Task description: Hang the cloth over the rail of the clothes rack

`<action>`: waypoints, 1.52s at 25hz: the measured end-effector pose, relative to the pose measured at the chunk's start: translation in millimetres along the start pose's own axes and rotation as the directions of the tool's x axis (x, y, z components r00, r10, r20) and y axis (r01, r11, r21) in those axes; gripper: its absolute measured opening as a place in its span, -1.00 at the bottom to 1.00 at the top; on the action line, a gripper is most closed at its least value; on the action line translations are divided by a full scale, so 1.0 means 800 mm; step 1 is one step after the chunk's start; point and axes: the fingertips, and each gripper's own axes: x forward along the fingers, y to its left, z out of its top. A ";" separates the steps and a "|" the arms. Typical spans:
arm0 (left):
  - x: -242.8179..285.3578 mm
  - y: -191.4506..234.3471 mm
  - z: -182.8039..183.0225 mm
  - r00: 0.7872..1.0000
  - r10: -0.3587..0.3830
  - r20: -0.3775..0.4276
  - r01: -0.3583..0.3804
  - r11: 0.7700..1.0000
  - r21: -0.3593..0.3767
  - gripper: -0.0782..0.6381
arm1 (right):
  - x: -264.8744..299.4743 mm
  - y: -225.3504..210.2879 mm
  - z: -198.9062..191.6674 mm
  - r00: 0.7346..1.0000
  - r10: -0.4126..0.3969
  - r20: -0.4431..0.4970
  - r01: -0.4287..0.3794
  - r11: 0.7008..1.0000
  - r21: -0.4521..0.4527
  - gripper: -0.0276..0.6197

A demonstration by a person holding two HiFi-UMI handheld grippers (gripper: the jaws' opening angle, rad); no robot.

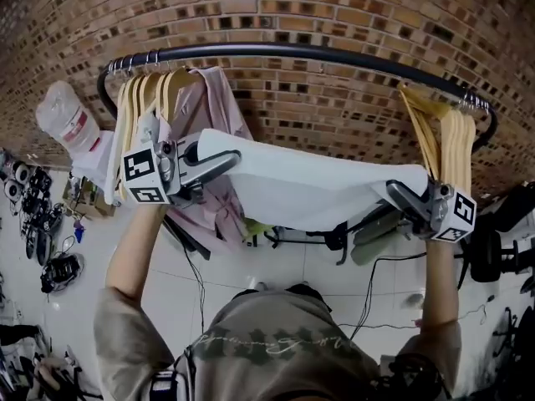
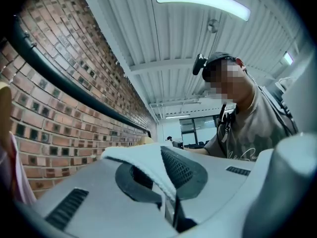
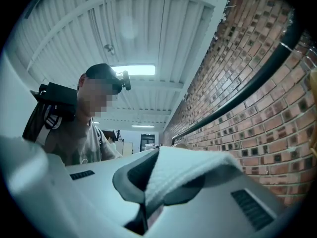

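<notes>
Step in hand: by my reading, carrying the cloth (image 1: 326, 190) up to the rail (image 1: 292, 53); not yet over it.
Cloth: white, spread in a broad band between the two tongs, clear of the rail and on the person's side of it.
Left tongs (image 1: 232, 159): jaws pinched tight on the cloth's left edge; the hem folds over the upper jaw.
Right tongs (image 1: 393, 192): likewise clamped on the right edge, with the fabric draped over the jaw tip.
Rail: dark, curved, in front of the brick wall (image 1: 351, 107); bare along its middle stretch.
Obstructions: wooden hangers (image 1: 138, 115) and a pink garment (image 1: 209, 107) crowd the left end, and more hangers (image 1: 447, 136) the right end.
Recommended handling: hold both ends level and the band taut. Lift the leading edge above the rail before going forward, then aim for the bare middle.
Placement: lower the cloth so that the rail crosses it near the middle, with roughly equal falls on each side.
Release: open both tongs together, once the weight rests on the rail.
Risk: an uneven drape could slide off, and a wide approach could snag the hangers.
</notes>
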 end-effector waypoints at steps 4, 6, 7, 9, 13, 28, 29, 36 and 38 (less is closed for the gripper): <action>0.002 0.007 0.026 1.000 -0.017 0.006 0.017 1.000 0.007 -0.73 | 0.008 -0.007 0.030 0.998 0.015 -0.053 -0.017 0.999 -0.031 -0.86; 0.004 0.014 0.042 1.000 -0.020 0.006 0.020 1.000 0.018 -0.73 | 0.011 -0.015 0.048 0.995 0.028 -0.093 -0.036 0.996 -0.085 -0.86; 0.005 0.016 0.051 1.000 -0.021 0.005 0.020 0.999 0.030 -0.73 | 0.014 -0.019 0.057 0.994 0.036 -0.104 -0.047 0.993 -0.108 -0.86; 0.008 0.021 0.072 1.000 -0.019 0.009 0.018 0.998 0.059 -0.73 | 0.019 -0.026 0.078 0.992 0.055 -0.118 -0.071 0.987 -0.141 -0.86; 0.016 0.029 0.115 1.000 -0.019 0.022 0.016 0.994 0.108 -0.73 | 0.027 -0.034 0.122 0.987 0.078 -0.139 -0.101 0.981 -0.168 -0.86; 0.038 0.068 0.230 1.000 -0.019 -0.020 0.023 0.980 0.198 -0.73 | 0.054 -0.079 0.233 0.985 0.123 -0.123 -0.147 0.967 -0.210 -0.86; 0.038 0.071 0.233 1.000 -0.015 -0.022 0.020 0.979 0.203 -0.73 | 0.056 -0.083 0.238 0.986 0.112 -0.124 -0.137 0.966 -0.217 -0.86; 0.038 0.095 0.276 1.000 -0.024 -0.016 0.027 0.974 0.223 -0.73 | 0.083 -0.096 0.286 0.987 0.081 -0.137 -0.119 0.946 -0.303 -0.86; 0.038 0.106 0.290 0.999 -0.031 -0.015 0.033 0.977 0.211 -0.73 | 0.089 -0.101 0.298 0.988 0.074 -0.136 -0.115 0.939 -0.323 -0.86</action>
